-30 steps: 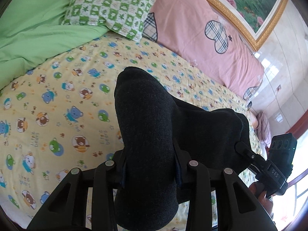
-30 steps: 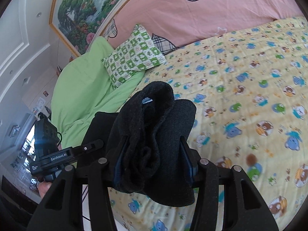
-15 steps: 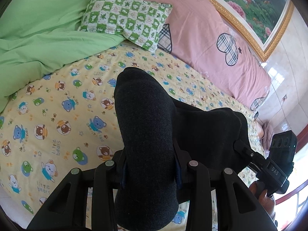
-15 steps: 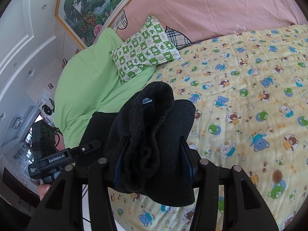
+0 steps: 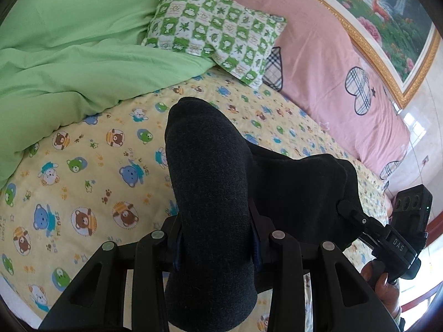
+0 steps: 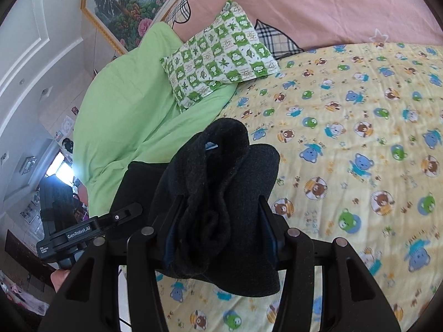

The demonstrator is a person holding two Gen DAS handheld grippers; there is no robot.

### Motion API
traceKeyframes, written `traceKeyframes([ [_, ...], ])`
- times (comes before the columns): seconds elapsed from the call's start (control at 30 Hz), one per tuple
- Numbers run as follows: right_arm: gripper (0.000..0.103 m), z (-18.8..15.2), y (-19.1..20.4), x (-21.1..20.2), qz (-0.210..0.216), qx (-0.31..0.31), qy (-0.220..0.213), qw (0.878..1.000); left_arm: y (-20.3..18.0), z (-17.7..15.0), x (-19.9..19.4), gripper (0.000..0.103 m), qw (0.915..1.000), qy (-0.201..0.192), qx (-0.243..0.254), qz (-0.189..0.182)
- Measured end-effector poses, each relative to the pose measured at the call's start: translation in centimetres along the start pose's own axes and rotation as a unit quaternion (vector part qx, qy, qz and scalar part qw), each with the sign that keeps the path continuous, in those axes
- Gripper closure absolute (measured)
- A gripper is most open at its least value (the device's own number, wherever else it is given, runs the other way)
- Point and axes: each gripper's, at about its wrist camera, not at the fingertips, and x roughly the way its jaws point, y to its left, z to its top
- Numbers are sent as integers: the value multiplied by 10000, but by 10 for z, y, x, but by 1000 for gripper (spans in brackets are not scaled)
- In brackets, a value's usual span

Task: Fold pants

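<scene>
The dark charcoal pants (image 5: 213, 182) are bunched and held up above the bed between both grippers. My left gripper (image 5: 216, 238) is shut on one thick bundle of the fabric, which bulges out ahead of the jaws. My right gripper (image 6: 218, 221) is shut on the other end of the pants (image 6: 221, 182), a rolled wad with a small blue label showing. The right gripper also shows at the right of the left wrist view (image 5: 398, 238), and the left gripper at the left of the right wrist view (image 6: 80, 229). The fingertips are hidden by cloth.
Below lies a yellow bear-print bedsheet (image 5: 83, 193) (image 6: 360, 166). A green duvet (image 5: 61, 55) is heaped at the left. A green-checked pillow (image 5: 216, 30) (image 6: 218, 55) leans on a pink headboard cover (image 5: 332, 63). A framed painting (image 6: 130, 2) hangs above.
Both grippers have carried the held pants toward the head of the bed; the pillow and green duvet look closer and larger. The grips have not changed.
</scene>
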Motion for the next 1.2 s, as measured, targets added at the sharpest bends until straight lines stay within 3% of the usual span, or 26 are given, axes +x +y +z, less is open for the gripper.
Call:
traceKeyframes([
  [0.53, 51, 26, -11, 59, -75, 0, 215, 9997, 26, 24, 39, 66, 9997, -13, -13, 262],
  [0.63, 47, 25, -17, 66, -175, 37, 234, 9996, 33, 21, 45, 56, 9993, 27, -45, 358],
  [0.8, 41, 17, -28, 70, -692, -131, 240, 9972, 47, 12, 55, 41, 9991, 96, -172, 364],
  [0.97, 32, 11, -40, 73, -757, -304, 158, 9965, 49, 8, 64, 40, 9993, 155, -127, 318],
  [1.2, 31, 13, -52, 61, -615, -26, 41, 9981, 43, 10, 52, 34, 9988, 128, -49, 471],
])
